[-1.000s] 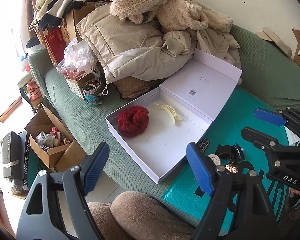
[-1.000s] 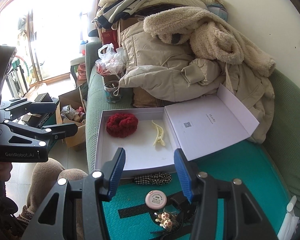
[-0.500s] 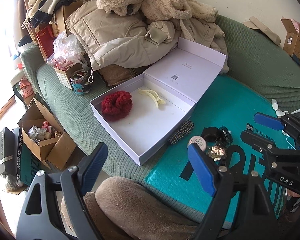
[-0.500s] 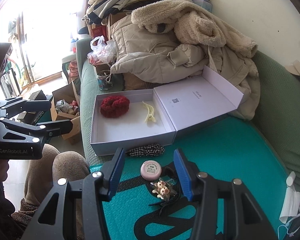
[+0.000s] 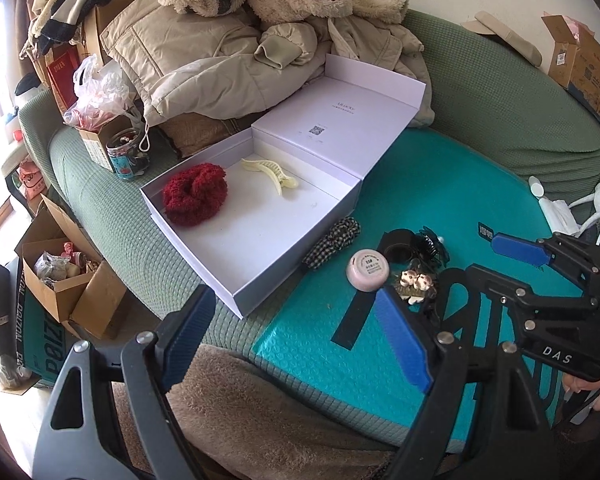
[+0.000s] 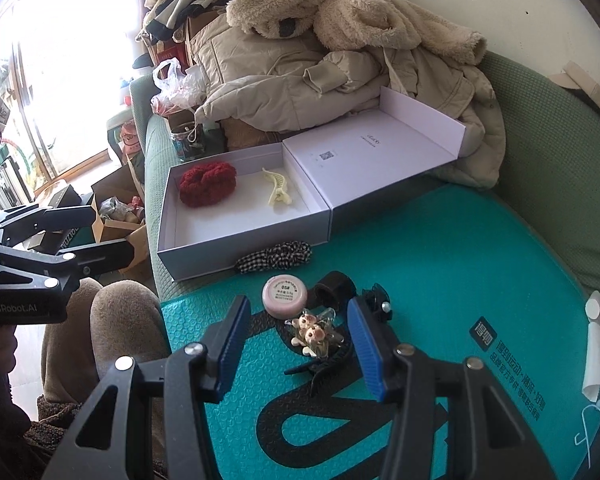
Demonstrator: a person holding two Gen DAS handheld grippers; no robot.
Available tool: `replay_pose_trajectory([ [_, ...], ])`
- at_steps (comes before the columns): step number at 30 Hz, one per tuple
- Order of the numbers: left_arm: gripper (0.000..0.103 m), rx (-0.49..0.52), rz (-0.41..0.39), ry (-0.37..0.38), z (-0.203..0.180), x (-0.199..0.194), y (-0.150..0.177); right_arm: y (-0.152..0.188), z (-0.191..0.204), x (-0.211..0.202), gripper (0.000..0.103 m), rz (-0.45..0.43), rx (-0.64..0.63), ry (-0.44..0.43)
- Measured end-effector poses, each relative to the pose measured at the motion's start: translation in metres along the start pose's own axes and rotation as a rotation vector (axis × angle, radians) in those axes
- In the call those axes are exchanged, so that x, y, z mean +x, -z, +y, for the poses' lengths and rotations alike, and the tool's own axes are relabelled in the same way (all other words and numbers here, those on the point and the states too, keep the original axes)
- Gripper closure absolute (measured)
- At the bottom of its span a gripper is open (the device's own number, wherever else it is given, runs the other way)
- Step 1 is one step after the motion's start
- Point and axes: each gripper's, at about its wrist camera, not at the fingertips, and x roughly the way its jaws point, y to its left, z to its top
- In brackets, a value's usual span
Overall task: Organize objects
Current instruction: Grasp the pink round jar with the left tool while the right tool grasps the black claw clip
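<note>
Right gripper (image 6: 296, 340) hangs open over the bear hair clip (image 6: 314, 332) on the teal mat (image 6: 440, 260), jaws straddling it untouched, probably lined up to grab it. Left gripper (image 5: 288, 340) is open and empty near the white box (image 5: 220, 284), which already holds a red scrunchie (image 5: 195, 193) and cream claw clip (image 5: 270, 176).

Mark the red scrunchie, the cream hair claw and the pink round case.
red scrunchie (image 5: 195, 193), left wrist view, fuzzy middle
cream hair claw (image 5: 269, 175), left wrist view, curved spine
pink round case (image 6: 284, 295), right wrist view, labelled lid
</note>
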Motion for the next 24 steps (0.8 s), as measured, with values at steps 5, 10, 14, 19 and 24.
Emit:
replay_pose_trajectory([
  [5,0.022,0.024,0.043,0.012,-0.013,0.025,0.004,0.016,-0.008,0.019,0.052,0.048,0.024,-0.03],
  [10,0.022,0.036,0.071,0.042,-0.025,0.05,0.006,0.028,-0.021,0.033,0.052,0.079,0.057,-0.049],
  [14,0.022,0.057,0.107,0.048,-0.034,0.072,0.01,0.039,-0.033,0.047,0.052,0.112,0.098,-0.059],
  [19,0.022,0.071,0.132,0.051,-0.04,0.096,0.013,0.05,-0.044,0.066,0.052,0.161,0.129,-0.06],
  [24,0.021,0.13,0.119,0.034,-0.049,0.111,0.013,0.055,-0.052,0.081,0.052,0.18,0.165,-0.065],
])
